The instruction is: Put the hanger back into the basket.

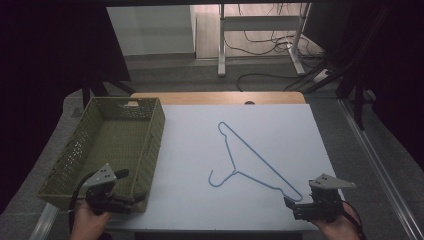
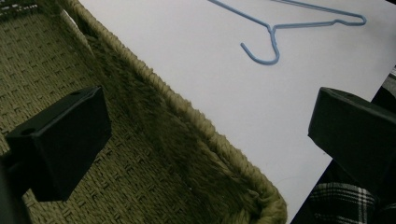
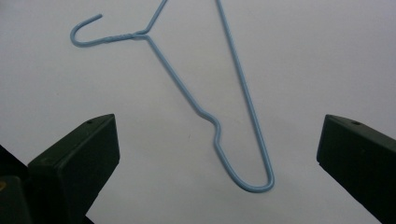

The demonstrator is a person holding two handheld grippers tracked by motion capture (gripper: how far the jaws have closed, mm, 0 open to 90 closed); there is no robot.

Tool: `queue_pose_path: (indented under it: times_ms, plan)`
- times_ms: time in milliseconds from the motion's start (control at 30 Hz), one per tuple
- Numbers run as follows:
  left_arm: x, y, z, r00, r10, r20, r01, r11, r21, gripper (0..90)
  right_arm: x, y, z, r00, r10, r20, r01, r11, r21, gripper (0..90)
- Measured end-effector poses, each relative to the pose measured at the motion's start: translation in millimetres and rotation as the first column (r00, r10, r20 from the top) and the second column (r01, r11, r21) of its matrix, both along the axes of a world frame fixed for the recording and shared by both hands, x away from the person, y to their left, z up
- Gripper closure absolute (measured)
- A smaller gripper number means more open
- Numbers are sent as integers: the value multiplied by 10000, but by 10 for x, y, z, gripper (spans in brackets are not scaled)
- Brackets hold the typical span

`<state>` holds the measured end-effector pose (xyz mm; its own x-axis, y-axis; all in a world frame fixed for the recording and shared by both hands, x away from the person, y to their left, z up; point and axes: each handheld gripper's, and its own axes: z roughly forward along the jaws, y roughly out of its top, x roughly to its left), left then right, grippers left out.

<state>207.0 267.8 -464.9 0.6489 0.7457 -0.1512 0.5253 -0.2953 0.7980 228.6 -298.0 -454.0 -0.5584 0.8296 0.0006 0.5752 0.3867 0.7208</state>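
Light-blue wire coat hanger point(image 1: 252, 159) lies flat on the white desk point(image 1: 280, 130), hook toward you, one shoulder bend pointing at your right hand-held gripper point(image 1: 300, 205). That gripper sits just short of the bend, jaws wide apart, holding nothing; in the right gripper view the bend point(image 3: 254, 182) lies between the jaws but ahead of them. Your left hand-held gripper point(image 1: 127, 192) hovers at the near corner of the olive woven rectangular basket point(image 1: 150, 145), also wide open and empty. Step in hand looks like the approach to grasp. Next move likely: push the right gripper forward and down so the wire sits between the jaws, then close. Thin wire, flat on the desk, so go low.
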Motion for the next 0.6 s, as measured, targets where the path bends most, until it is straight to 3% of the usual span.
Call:
queue_pose_path:
  times_ms: [300, 600]
  plan:
    - [-8, -20, 21, 9999, 20, 168, -20, 10000, 3, 0, 0, 15, 14, 9999, 71, -106, -72, 10000, -48, 0]
    - [-16, -58, 56, 9997, -81, 246, 83, 9999, -91, 3, 18, 96, 86, 9986, 477, 235, -476, 9989, -36, 0]
